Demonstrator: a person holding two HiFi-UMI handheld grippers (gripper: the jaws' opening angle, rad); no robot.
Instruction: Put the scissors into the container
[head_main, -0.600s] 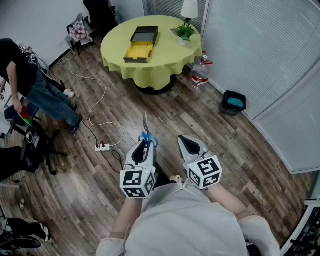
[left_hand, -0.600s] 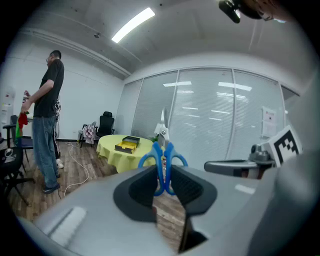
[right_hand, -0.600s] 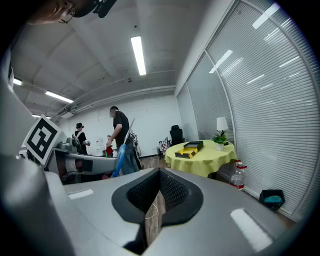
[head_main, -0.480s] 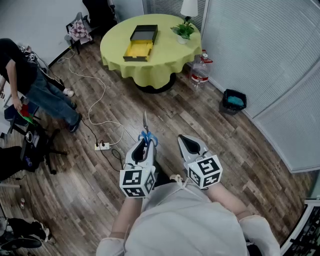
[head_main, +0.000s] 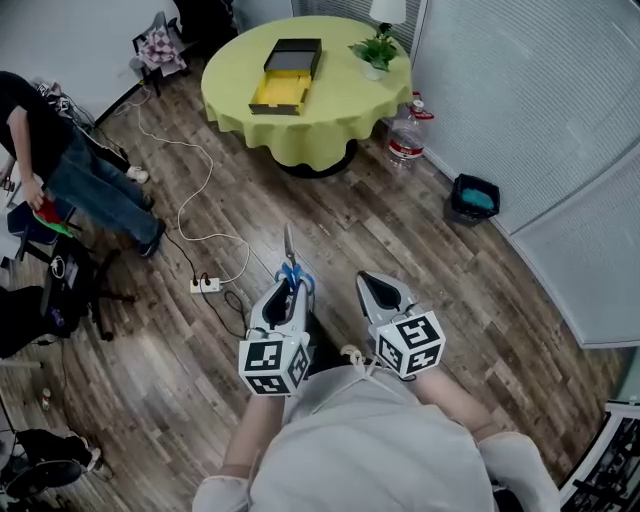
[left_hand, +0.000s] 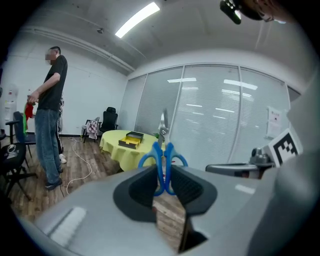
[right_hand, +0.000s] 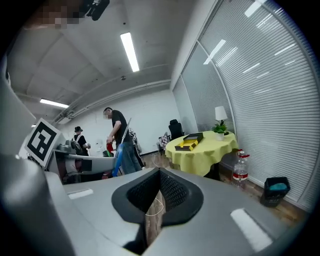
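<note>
Blue-handled scissors (head_main: 291, 264) stick forward out of my left gripper (head_main: 290, 288), which is shut on their handles; the blades point away from me. In the left gripper view the scissors (left_hand: 163, 159) stand upright between the pads, blades up. My right gripper (head_main: 371, 283) hangs beside the left one, shut with nothing in it. The container (head_main: 284, 76), a black and yellow open box, lies on the round table (head_main: 330, 120) with a yellow-green cloth, far ahead across the wood floor. The container (right_hand: 190, 141) also shows in the right gripper view.
A person (head_main: 55, 160) stands at the left by a desk and chairs. A white cable and power strip (head_main: 204, 288) lie on the floor ahead left. A potted plant (head_main: 378, 50) is on the table, with a water bottle (head_main: 406, 136) and a dark bin (head_main: 471, 201) by the blinds.
Both grippers keep their pose and the scissors stay held. The head view has shifted a little, so the table sits slightly higher in the picture.
</note>
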